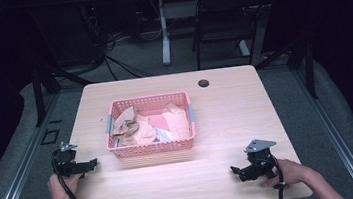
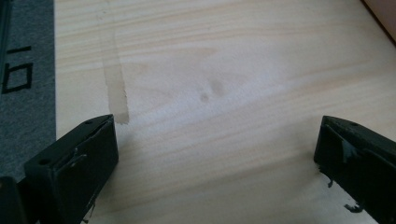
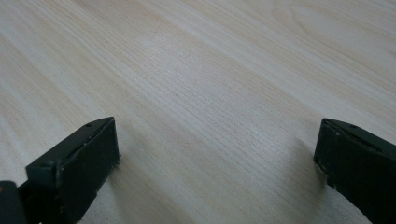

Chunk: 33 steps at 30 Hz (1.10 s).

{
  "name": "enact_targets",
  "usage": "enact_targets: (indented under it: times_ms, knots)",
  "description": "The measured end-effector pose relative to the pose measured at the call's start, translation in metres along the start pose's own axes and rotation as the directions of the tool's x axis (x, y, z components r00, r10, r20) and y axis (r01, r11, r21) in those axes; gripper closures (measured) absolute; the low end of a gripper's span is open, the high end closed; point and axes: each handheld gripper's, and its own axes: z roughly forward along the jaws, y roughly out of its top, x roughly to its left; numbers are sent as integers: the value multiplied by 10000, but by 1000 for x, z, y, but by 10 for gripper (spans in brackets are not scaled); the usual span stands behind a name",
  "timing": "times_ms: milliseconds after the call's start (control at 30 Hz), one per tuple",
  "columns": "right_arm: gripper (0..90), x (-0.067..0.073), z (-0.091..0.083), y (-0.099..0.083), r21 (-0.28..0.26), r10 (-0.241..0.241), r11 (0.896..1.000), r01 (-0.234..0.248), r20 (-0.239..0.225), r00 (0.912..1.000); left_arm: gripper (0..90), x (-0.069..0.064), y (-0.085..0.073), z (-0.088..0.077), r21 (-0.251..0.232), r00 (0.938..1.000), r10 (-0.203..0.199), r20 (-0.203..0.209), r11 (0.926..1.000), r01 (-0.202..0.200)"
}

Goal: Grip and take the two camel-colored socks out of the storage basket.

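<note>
The pink basket [image 1: 153, 147] sits mid-table, holding crumpled brown paper [image 1: 128, 125] and pale wrappings. My left gripper [image 1: 89, 165] and right gripper [image 1: 236, 171] rest near me, either side, jaws spread wide, empty.

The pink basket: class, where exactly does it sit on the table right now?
In the high view the pink basket sits mid-table, slightly left of centre, holding crumpled brown paper, with the left tool near its front-left corner.

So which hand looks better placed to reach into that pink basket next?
Probably the left. The left gripper sits just beside the pink basket's near left corner, jaws open and empty. The right gripper is open too, but farther off.
</note>
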Motion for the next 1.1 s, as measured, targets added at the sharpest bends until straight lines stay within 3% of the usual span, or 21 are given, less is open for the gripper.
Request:
enact_targets:
  times_ms: [200,233,367,433,500,600,733,867,1100]
  knots:
    - [0,0,0,0,-5,8,10000,-8,-2,10000,0,3,3,-6,184,9999,155,3,9997,-155]
    - [0,0,0,0,-18,22,10000,-22,-31,10000,0,7,11,-12,129,9997,194,-134,9997,-193]
    - [0,0,0,0,-22,24,10000,-24,-30,10000,0,12,19,-19,121,9999,18,-149,9999,-16]
    - [0,0,0,0,21,23,10000,-23,5,10000,1,12,22,-20,302,9999,-113,72,9995,111]
    - [0,0,0,0,-4,8,10000,-8,2,10000,2,12,23,-20,401,9999,-166,-18,9991,167]
    - [0,0,0,0,1,4,10000,-4,5,10000,2,11,32,-24,548,9993,-324,168,9980,314]
    - [0,0,0,0,1,0,10000,0,-3,10000,2,10,39,-28,370,9982,-510,319,9981,499]
    - [0,0,0,0,-11,12,10000,-12,4,10000,5,6,50,-27,550,9993,-268,276,9982,253]
    - [0,0,0,0,32,4,10000,-4,-10,10000,1,4,68,-28,869,9983,-424,411,9955,387]
